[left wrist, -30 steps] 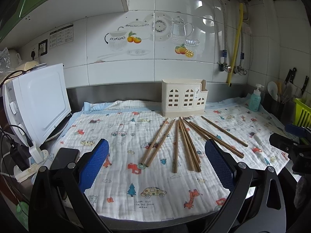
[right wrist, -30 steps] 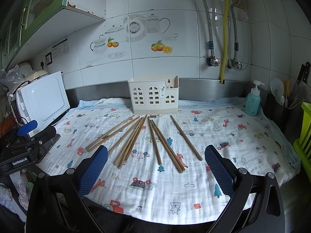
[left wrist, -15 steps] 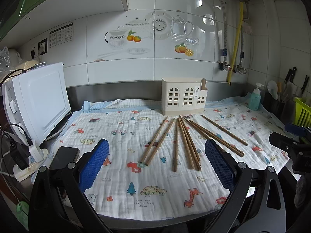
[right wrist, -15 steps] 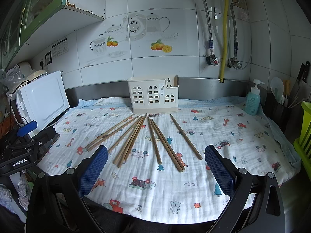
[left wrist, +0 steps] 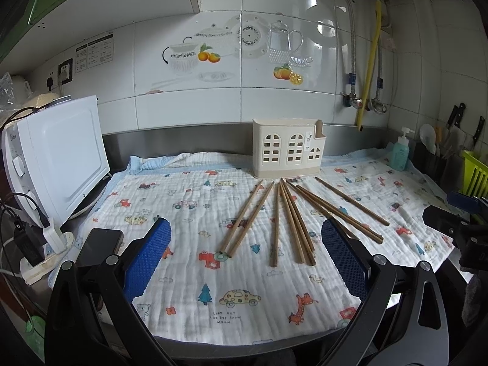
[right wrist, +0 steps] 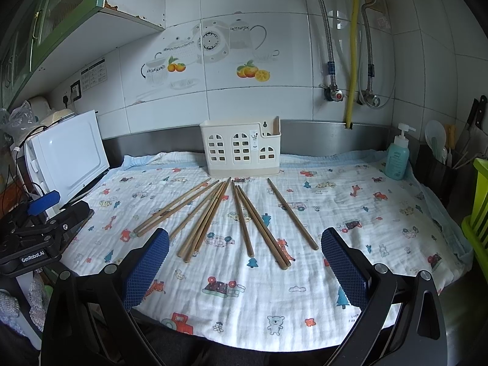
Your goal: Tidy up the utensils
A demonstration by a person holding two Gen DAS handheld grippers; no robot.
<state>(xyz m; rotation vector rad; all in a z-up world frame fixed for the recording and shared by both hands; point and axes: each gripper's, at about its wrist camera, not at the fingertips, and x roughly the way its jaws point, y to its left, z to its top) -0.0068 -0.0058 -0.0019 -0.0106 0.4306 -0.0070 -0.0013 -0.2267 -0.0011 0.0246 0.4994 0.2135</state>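
Observation:
Several brown wooden chopsticks (left wrist: pixel 292 219) (right wrist: pixel 241 216) lie fanned out on a printed white cloth (left wrist: pixel 189 213) (right wrist: pixel 350 213), tips toward a cream utensil holder (left wrist: pixel 288 152) (right wrist: pixel 241 152) standing upright at the back against the wall. My left gripper (left wrist: pixel 247 262) hovers open over the cloth's near edge, short of the chopsticks' near ends, nothing between its blue pads. My right gripper (right wrist: pixel 244 267) is also open and empty, just short of the chopsticks' near ends. Each gripper shows at the edge of the other's view.
A white appliance (left wrist: pixel 58 155) (right wrist: pixel 67 155) stands at the left, with a phone (left wrist: pixel 99 245) and a power strip (left wrist: pixel 39 262) in front of it. At the right stand a soap bottle (left wrist: pixel 400 152) (right wrist: pixel 396 158), a dark utensil pot (right wrist: pixel 436 167) and a green rack (right wrist: pixel 477 213).
Both views have shifted only slightly; the scene sits a touch higher in the left wrist view. Chopsticks and holder have not moved, and both grippers stay open.

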